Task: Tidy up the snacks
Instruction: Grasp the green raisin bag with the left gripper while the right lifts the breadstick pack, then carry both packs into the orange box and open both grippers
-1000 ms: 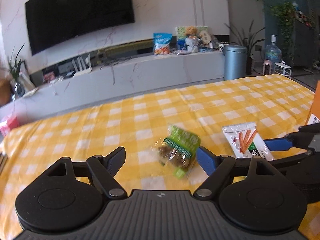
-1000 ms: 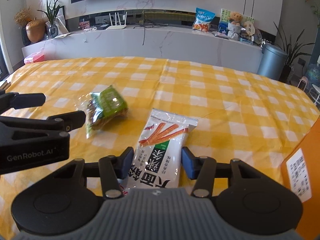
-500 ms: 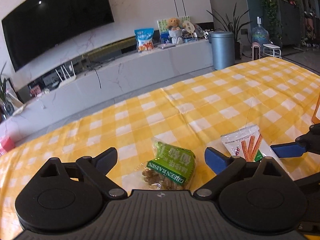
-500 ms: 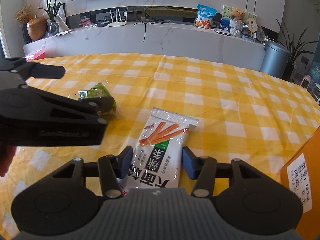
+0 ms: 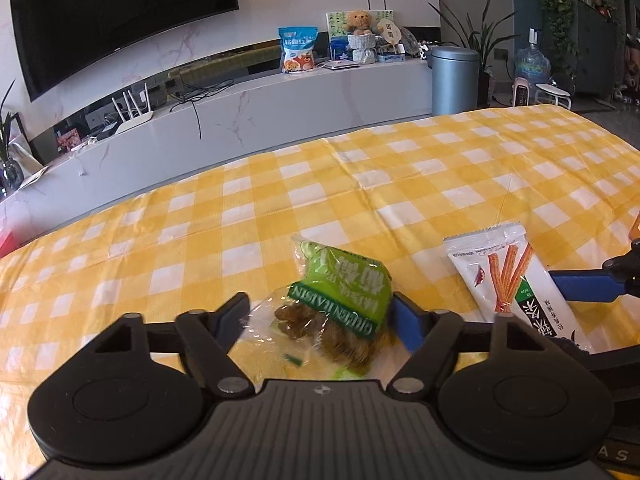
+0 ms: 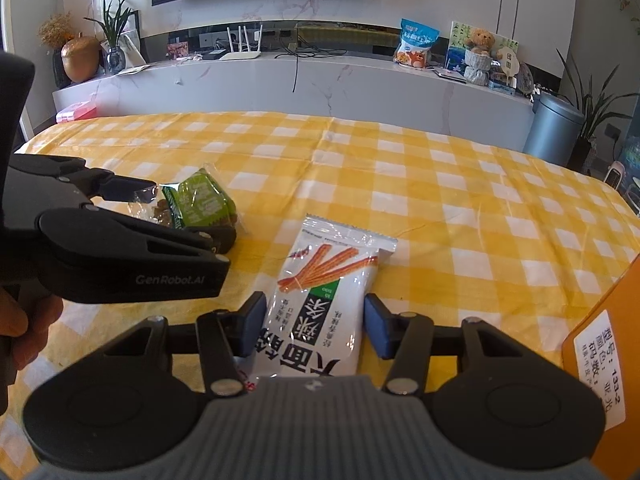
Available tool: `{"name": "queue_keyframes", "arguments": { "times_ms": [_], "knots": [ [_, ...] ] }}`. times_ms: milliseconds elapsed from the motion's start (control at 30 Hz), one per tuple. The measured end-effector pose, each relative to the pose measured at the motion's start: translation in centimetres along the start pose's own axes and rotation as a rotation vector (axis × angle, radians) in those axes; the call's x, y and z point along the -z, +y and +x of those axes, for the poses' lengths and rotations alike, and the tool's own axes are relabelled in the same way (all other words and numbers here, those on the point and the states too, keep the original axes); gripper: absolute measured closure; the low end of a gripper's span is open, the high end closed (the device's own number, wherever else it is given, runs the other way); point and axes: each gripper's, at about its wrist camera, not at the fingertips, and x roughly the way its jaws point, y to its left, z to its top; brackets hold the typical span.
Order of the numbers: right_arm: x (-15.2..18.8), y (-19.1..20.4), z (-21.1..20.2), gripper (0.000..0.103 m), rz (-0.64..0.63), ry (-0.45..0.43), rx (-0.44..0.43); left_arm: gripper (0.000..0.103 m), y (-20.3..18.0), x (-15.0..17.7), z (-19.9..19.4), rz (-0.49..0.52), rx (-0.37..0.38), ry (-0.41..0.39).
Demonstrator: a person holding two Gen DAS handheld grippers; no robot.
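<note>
A green raisin bag lies on the yellow checked tablecloth. My left gripper straddles it and its jaws are closing; the pads are just at the bag's sides without squeezing it. In the right wrist view, that gripper reaches in from the left around the raisin bag. A white packet of orange snack sticks lies flat on the tablecloth. My right gripper has both pads against the packet's sides. The packet also shows in the left wrist view, with one blue fingertip beside it.
An orange box with a white label stands at the right edge of the table. A person's hand holds the left gripper. Beyond the table are a white counter, a grey bin and plants.
My left gripper has moved forward and down over the raisin bag, which now sits between its fingers, and the jaws have narrowed. The right gripper and the white packet have not moved.
</note>
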Motion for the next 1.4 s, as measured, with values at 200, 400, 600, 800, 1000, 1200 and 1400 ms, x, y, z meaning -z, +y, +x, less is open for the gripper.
{"name": "queue_keyframes", "arguments": {
  "times_ms": [200,400,600,800,1000,1200,1400],
  "knots": [
    [-0.1,-0.4,-0.2,0.055,0.012,0.005,-0.023,0.023,-0.4,0.2,-1.3,-0.044,0.013,0.002],
    [0.1,-0.7,-1.5,0.055,0.022,-0.002,-0.025,0.023,-1.4,0.4,-3.9,-0.091,0.011,-0.019],
    [1.0,-0.9,-4.2,0.055,0.019,-0.024,-0.035,0.023,-2.0,0.5,-6.8,-0.17,0.012,-0.006],
    [2.4,-1.5,-7.7,0.055,0.011,-0.03,-0.06,0.023,-3.4,0.8,-10.0,-0.215,0.032,0.008],
    [3.8,-2.5,-11.5,0.055,-0.009,-0.061,-0.044,0.023,-5.3,1.7,-13.0,-0.251,0.07,0.016],
    [5.3,-3.2,-15.8,0.055,-0.064,-0.115,-0.018,0.023,-7.3,2.6,-16.0,-0.285,0.077,0.016],
    [6.6,-4.4,-20.3,0.055,-0.09,-0.196,0.004,0.023,-8.7,1.8,-18.5,-0.269,0.072,-0.013]
  ]
}}
